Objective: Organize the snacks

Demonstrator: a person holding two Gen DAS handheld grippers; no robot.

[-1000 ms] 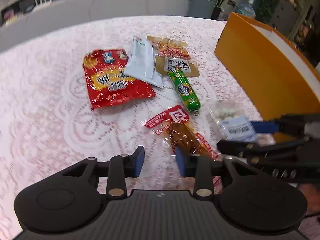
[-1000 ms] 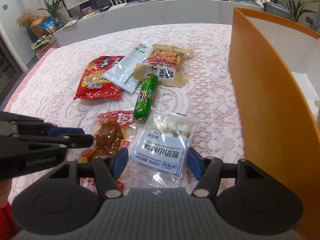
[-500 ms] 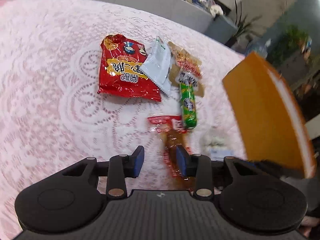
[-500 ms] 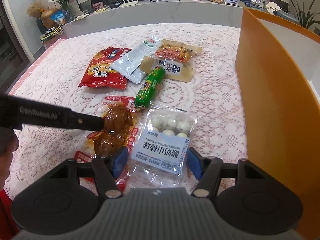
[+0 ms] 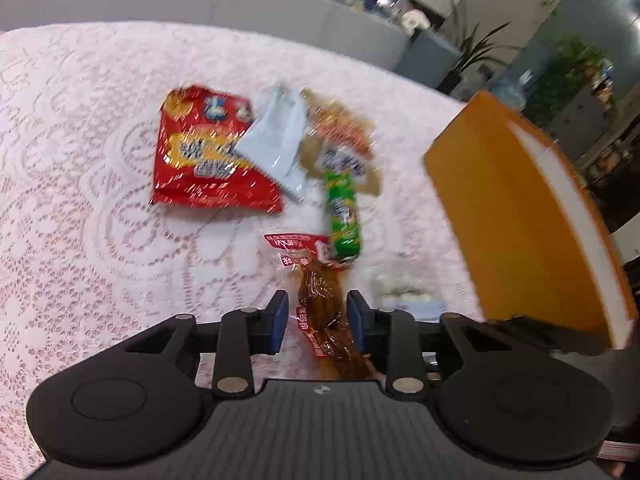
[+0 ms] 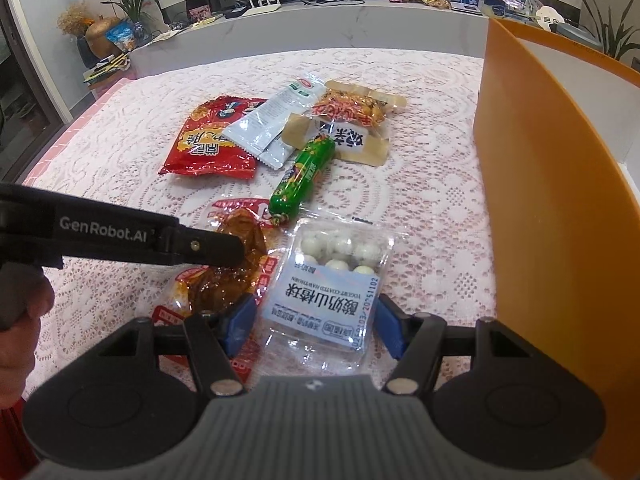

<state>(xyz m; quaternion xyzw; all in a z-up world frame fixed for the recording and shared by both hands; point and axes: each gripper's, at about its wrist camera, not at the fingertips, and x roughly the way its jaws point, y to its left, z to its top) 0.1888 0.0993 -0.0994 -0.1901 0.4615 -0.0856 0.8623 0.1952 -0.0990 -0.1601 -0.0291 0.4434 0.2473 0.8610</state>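
Several snack packs lie on the lace tablecloth. My left gripper (image 5: 316, 326) is open, its blue pads either side of a clear pack of brown braised meat (image 5: 324, 312), which also shows in the right wrist view (image 6: 232, 264). My right gripper (image 6: 312, 322) is open around a clear pack of white yogurt balls (image 6: 332, 292). The left gripper's black finger (image 6: 192, 244) reaches over the meat pack. Farther off lie a green sausage (image 6: 304, 174), a red chip bag (image 6: 212, 140), a white sachet (image 6: 272, 116) and two tan packs (image 6: 352, 120).
A tall orange bin (image 6: 552, 200) stands at the right of the table; it also shows in the left wrist view (image 5: 528, 216). A grey counter (image 6: 320, 28) with plants and clutter runs behind the table. The person's hand (image 6: 16, 320) is at the left edge.
My left gripper has moved right and forward, so the meat pack now lies between its pads. My right gripper has closed in slightly on the yogurt ball pack.
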